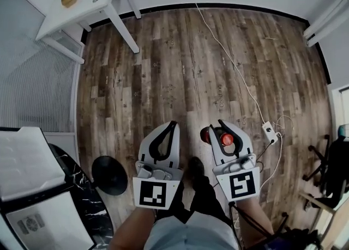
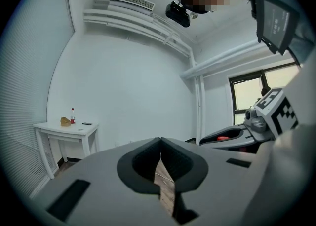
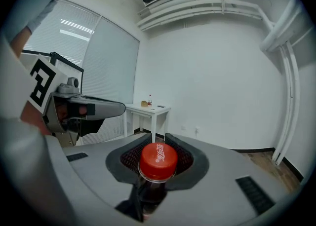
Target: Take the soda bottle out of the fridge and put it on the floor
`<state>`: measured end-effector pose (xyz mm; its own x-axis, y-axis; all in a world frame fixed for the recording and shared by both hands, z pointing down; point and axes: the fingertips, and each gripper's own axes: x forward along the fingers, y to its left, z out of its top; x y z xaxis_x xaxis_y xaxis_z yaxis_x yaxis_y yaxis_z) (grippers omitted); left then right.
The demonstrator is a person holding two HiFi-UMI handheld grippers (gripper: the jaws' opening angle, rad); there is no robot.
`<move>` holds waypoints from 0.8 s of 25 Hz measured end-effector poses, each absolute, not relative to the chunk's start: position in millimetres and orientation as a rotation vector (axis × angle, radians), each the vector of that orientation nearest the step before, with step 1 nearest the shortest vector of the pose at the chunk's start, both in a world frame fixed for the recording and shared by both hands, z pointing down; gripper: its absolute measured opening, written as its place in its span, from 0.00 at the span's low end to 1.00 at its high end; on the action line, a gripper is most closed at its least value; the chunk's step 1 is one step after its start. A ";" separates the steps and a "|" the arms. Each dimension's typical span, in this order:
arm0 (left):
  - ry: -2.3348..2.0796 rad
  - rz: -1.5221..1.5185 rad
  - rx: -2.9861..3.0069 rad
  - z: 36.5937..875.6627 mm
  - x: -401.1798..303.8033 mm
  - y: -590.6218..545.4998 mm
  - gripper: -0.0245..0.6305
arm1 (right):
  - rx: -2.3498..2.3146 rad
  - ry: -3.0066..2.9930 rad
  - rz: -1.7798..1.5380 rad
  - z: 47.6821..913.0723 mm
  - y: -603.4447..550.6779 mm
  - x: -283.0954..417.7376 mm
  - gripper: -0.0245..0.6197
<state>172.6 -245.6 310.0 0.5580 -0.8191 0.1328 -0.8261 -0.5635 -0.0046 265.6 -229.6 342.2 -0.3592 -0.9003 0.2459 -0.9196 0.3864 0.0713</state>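
My right tongs (image 3: 157, 140) pinch the soda bottle (image 3: 158, 161) by the neck, just under its red cap, and the dark body hangs below the pads. My left tongs (image 2: 160, 142) are pressed together with nothing between them, and I hold them beside the right pair. The bottle is off the floor (image 1: 218, 69), in the air above the boards in front of my feet, so I judge that setting it down is what remains.

To do that well, I want the bottle hanging plumb before it meets the wood. A tilted base would let it tip once I release. I would aim for bare boards toward the middle of the floor, clear of the white cable (image 1: 234, 63) and the power strip (image 1: 269, 130) at the right side, and well apart from the white table (image 1: 92, 3) in the far left corner.

I should go down slowly until the base sits flat, and only then spread the right tongs. I would spread them wide enough that the pads clear the cap, then draw them straight back, not up. The left tongs can stay out of the way.
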 end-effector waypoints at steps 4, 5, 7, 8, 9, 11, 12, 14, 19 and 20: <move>-1.406 0.227 2.712 340.3 171.8 -250.7 0.06 | 1.634 -2.371 0.134 368.0 -235.3 268.3 0.19; -1.402 0.230 2.705 348.4 170.7 -252.1 0.06 | 1.639 -2.365 0.139 375.5 -235.9 268.0 0.19; -1.398 0.227 2.688 364.8 166.5 -254.7 0.06 | 1.648 -2.358 0.149 391.7 -236.5 265.7 0.19; -1.396 0.231 2.681 373.6 164.4 -255.7 0.06 | 1.650 -2.355 0.152 400.3 -236.8 264.5 0.19; -1.392 0.240 2.676 383.3 162.7 -256.8 0.06 | 1.650 -2.352 0.154 409.1 -237.5 263.7 0.18; -1.385 0.275 2.665 405.8 160.2 -258.7 0.06 | 1.647 -2.346 0.149 427.4 -239.7 262.6 0.19; -1.382 0.290 2.657 417.9 158.7 -259.7 0.06 | 1.645 -2.344 0.146 437.1 -240.6 261.8 0.18; -1.382 0.300 2.636 440.1 155.3 -261.6 0.06 | 1.641 -2.338 0.152 457.7 -241.0 259.8 0.18; -1.375 0.308 2.628 483.5 156.2 -263.4 0.06 | 1.642 -2.314 0.185 507.8 -239.7 261.9 0.18; -1.369 0.316 2.630 492.0 156.4 -263.3 0.06 | 1.646 -2.309 0.189 516.9 -239.4 262.0 0.18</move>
